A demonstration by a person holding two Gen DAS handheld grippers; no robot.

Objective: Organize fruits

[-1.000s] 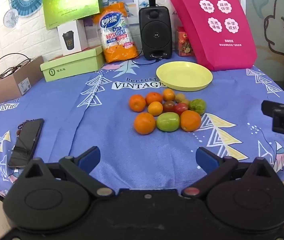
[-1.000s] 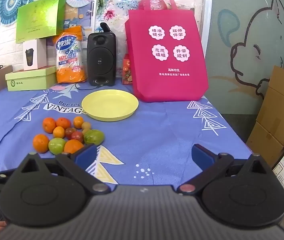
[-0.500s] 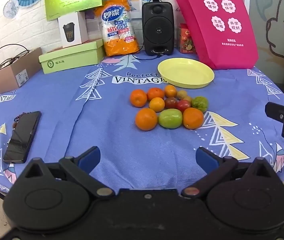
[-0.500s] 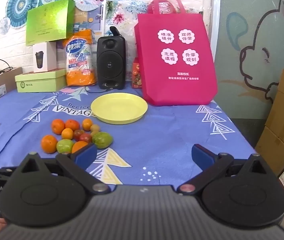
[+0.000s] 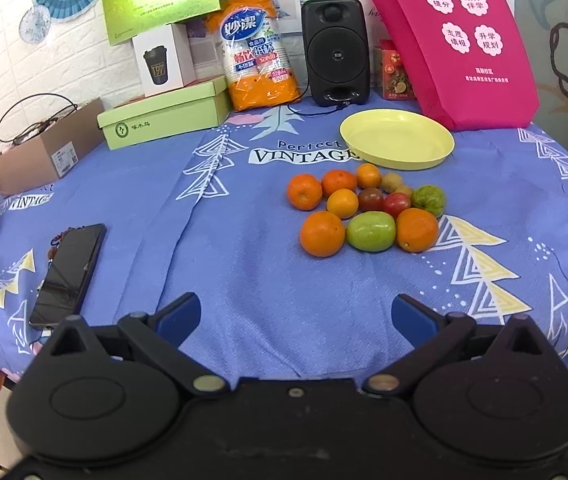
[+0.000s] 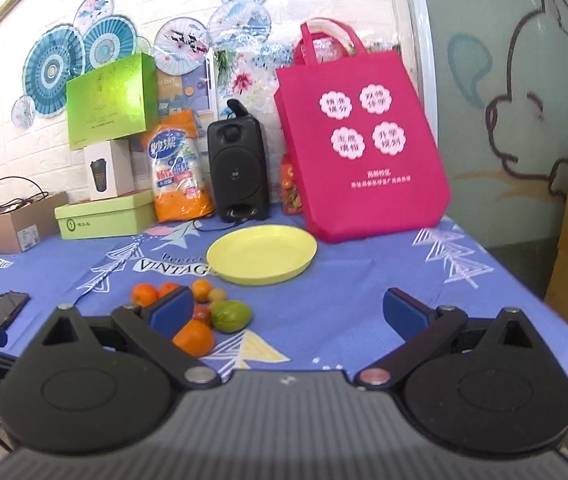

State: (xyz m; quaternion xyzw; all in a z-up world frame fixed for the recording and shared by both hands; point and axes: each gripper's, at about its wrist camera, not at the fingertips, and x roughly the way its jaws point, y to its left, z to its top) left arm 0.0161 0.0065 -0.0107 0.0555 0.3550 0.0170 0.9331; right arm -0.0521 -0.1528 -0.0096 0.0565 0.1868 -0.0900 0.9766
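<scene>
A cluster of fruit lies on the blue tablecloth: several oranges (image 5: pixel 321 233), a green apple (image 5: pixel 371 231), red tomatoes (image 5: pixel 396 203) and a green guava (image 5: pixel 428 199). An empty yellow plate (image 5: pixel 397 138) sits just behind it. My left gripper (image 5: pixel 295 316) is open and empty, near the table's front edge, short of the fruit. My right gripper (image 6: pixel 289 312) is open and empty, to the right of the fruit; its left finger (image 6: pixel 174 312) hides part of the cluster. The plate (image 6: pixel 262 255), an orange (image 6: pixel 194 338) and the guava (image 6: pixel 231 315) also show in the right wrist view.
A black phone (image 5: pixel 68 273) lies at the front left. A black speaker (image 5: pixel 335 46), pink tote bag (image 5: pixel 451 40), orange cup pack (image 5: pixel 258 56), green boxes (image 5: pixel 164 118) and a cardboard box (image 5: pixel 44 148) line the back. The table edge falls off at right (image 6: pixel 523 292).
Both grippers have risen and moved slightly; the right wrist view now sits higher and tilts up, and its left finger now covers part of the fruit. The fruit and plate have not moved.
</scene>
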